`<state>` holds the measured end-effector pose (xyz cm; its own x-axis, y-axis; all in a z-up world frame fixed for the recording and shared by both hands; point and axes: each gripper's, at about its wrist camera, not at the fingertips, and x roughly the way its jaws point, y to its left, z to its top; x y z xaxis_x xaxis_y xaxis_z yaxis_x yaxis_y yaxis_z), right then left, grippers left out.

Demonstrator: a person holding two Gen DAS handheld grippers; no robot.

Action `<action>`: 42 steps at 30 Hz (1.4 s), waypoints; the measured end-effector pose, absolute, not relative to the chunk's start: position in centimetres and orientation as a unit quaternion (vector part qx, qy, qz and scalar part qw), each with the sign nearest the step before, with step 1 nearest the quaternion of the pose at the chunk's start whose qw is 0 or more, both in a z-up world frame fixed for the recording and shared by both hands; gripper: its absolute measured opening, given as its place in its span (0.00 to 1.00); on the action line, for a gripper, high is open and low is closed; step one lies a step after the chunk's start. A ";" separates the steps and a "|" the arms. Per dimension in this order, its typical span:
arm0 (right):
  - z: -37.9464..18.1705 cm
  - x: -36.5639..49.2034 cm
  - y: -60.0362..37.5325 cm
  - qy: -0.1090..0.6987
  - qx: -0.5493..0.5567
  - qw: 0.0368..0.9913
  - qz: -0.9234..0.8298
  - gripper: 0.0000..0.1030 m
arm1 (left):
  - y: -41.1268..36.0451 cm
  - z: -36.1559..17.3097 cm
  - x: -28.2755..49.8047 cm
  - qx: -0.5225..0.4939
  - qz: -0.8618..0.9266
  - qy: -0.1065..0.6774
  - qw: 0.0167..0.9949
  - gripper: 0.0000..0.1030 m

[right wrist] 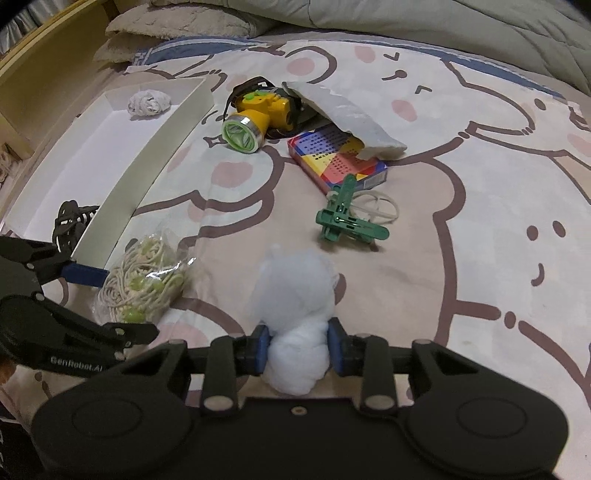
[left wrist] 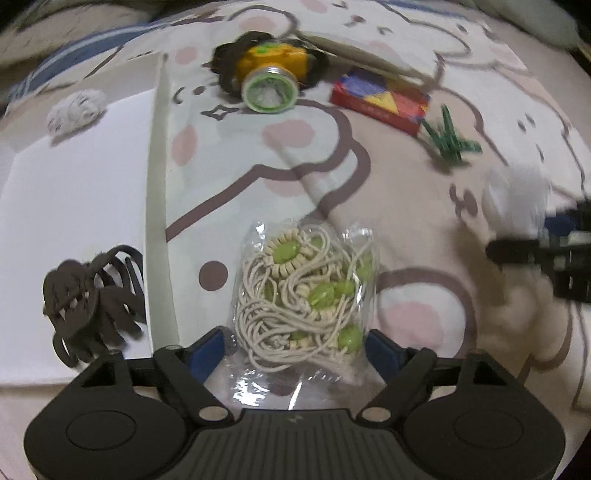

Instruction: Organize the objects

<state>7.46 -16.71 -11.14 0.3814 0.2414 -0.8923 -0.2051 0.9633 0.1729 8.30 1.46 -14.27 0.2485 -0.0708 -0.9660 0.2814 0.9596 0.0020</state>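
My left gripper is shut on a clear bag of cord and green beads, held just right of the white box's wall; the bag also shows in the right wrist view. My right gripper is shut on a white fluffy cotton wad, above the bedsheet. That wad and gripper show blurred in the left wrist view. Inside the white box lie a dark hair claw and a white crumpled ball.
On the cartoon bedsheet lie a yellow headlamp, a colourful box partly under a grey pouch, a green clothes peg and a white ring. A grey quilt bounds the far side.
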 end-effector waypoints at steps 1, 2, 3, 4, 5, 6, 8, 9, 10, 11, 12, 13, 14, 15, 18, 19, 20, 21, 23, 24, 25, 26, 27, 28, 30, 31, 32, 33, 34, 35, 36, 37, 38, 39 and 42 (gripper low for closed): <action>-11.1 7.4 -16.6 0.539 0.016 0.832 0.135 0.32 | 1.5 -14.1 8.4 0.074 -0.109 0.600 0.789 0.88; -11.0 7.3 -16.5 0.538 0.015 0.832 0.136 0.32 | 1.5 -13.9 8.5 0.066 -0.105 0.597 0.793 0.88; -10.9 7.2 -16.4 0.537 0.014 0.832 0.136 0.32 | 1.5 -13.8 8.8 0.057 -0.098 0.595 0.796 0.88; -10.9 7.1 -16.4 0.536 0.014 0.833 0.137 0.32 | 1.5 -13.8 8.9 0.051 -0.092 0.595 0.797 0.89; -10.8 7.1 -16.3 0.536 0.014 0.833 0.138 0.32 | 1.5 -14.0 9.1 0.048 -0.086 0.598 0.796 0.89; -10.8 7.0 -16.2 0.535 0.013 0.833 0.139 0.32 | 1.4 -14.1 9.3 0.049 -0.083 0.602 0.793 0.89; -10.7 6.9 -16.2 0.535 0.013 0.833 0.140 0.32 | 1.2 -14.8 9.5 0.060 -0.073 0.615 0.783 0.88; -10.7 6.9 -16.1 0.535 0.012 0.833 0.141 0.32 | 1.2 -15.1 9.6 0.065 -0.067 0.620 0.779 0.88; -10.7 6.8 -16.1 0.535 0.011 0.833 0.141 0.32 | 1.2 -15.3 9.6 0.066 -0.066 0.623 0.777 0.87; -10.7 6.8 -16.1 0.536 0.009 0.832 0.141 0.32 | 1.2 -15.3 9.6 0.065 -0.068 0.623 0.777 0.85; -10.7 6.8 -16.1 0.538 0.008 0.831 0.141 0.32 | 1.2 -15.1 9.6 0.064 -0.072 0.621 0.778 0.82; -10.8 6.7 -16.1 0.540 0.006 0.830 0.142 0.32 | 1.2 -15.0 9.6 0.063 -0.073 0.620 0.779 0.81; -10.8 6.7 -16.1 0.540 0.005 0.829 0.142 0.32 | 1.3 -14.8 9.4 0.064 -0.072 0.617 0.781 0.76; -10.9 6.7 -16.1 0.541 0.003 0.829 0.142 0.32 | 1.2 -14.6 9.4 0.065 -0.074 0.613 0.784 0.74; -10.7 6.7 -16.2 0.539 0.002 0.831 0.137 0.32 | 1.4 -13.8 9.2 0.059 -0.075 0.600 0.795 0.71; -10.5 6.8 -16.4 0.536 0.005 0.833 0.136 0.32 | 1.4 -13.4 9.1 0.056 -0.077 0.592 0.800 0.71; -10.2 6.8 -16.5 0.531 0.008 0.837 0.134 0.32 | 1.3 -12.9 9.0 0.054 -0.078 0.582 0.807 0.70; -9.9 6.9 -16.7 0.525 0.009 0.841 0.133 0.32 | 1.2 -12.3 8.9 0.052 -0.080 0.570 0.816 0.70; -9.1 6.9 -16.9 0.509 0.008 0.851 0.126 0.32 | 1.1 -11.3 9.0 0.051 -0.080 0.552 0.829 0.70; -8.8 6.9 -17.0 0.503 0.008 0.855 0.123 0.32 | 1.0 -10.8 8.8 0.050 -0.080 0.542 0.835 0.70; -8.5 7.0 -17.2 0.496 0.010 0.860 0.119 0.32 | 0.9 -10.3 8.7 0.048 -0.080 0.532 0.841 0.70; -8.1 7.0 -17.3 0.489 0.012 0.865 0.116 0.32 | 0.8 -9.8 8.6 0.050 -0.080 0.522 0.848 0.70; -7.7 7.0 -17.4 0.481 0.015 0.869 0.113 0.32 | 0.7 -9.2 8.5 0.052 -0.079 0.511 0.854 0.70; -7.2 7.0 -17.6 0.473 0.019 0.874 0.111 0.32 | 0.6 -8.6 8.3 0.052 -0.079 0.501 0.860 0.70; -6.3 7.0 -17.7 0.456 0.028 0.883 0.109 0.32 | 0.5 -7.6 8.0 0.050 -0.078 0.483 0.871 0.70; -5.8 7.0 -17.8 0.447 0.032 0.887 0.108 0.32 | 0.5 -7.1 8.0 0.047 -0.078 0.476 0.875 0.70; -5.4 6.9 -17.9 0.439 0.035 0.891 0.107 0.32 | 0.6 -6.6 7.8 0.043 -0.078 0.469 0.879 0.70; -5.0 6.8 -17.9 0.431 0.038 0.895 0.106 0.32 | 0.7 -6.1 7.7 0.040 -0.078 0.461 0.883 0.70; -4.5 6.8 -18.0 0.422 0.040 0.900 0.105 0.32 | 0.8 -5.7 7.4 0.038 -0.078 0.454 0.887 0.70; -4.1 6.7 -18.0 0.414 0.042 0.903 0.105 0.32 | 0.9 -5.2 7.2 0.035 -0.078 0.448 0.890 0.70; -3.6 6.6 -18.0 0.405 0.046 0.907 0.105 0.32 | 0.9 -4.8 7.1 0.033 -0.078 0.440 0.894 0.70; -3.2 6.5 -18.0 0.396 0.048 0.911 0.105 0.32 | 1.0 -4.5 6.9 0.031 -0.078 0.434 0.897 0.70; -2.8 6.4 -18.0 0.388 0.049 0.914 0.104 0.32 | 1.1 -4.0 6.7 0.029 -0.078 0.427 0.900 0.70; -2.4 6.3 -17.9 0.380 0.048 0.918 0.105 0.32 | 1.2 -3.6 6.6 0.026 -0.078 0.421 0.903 0.70; -1.5 6.0 -17.7 0.361 0.047 0.925 0.107 0.32 | 1.6 -2.8 6.3 0.015 -0.077 0.410 0.909 0.70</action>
<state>5.98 -17.75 -1.45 0.7161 0.2314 -0.6585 -0.1641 0.9728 0.1634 6.30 1.59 -2.83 0.6524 -0.1283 -0.7469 0.1525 0.9876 -0.0364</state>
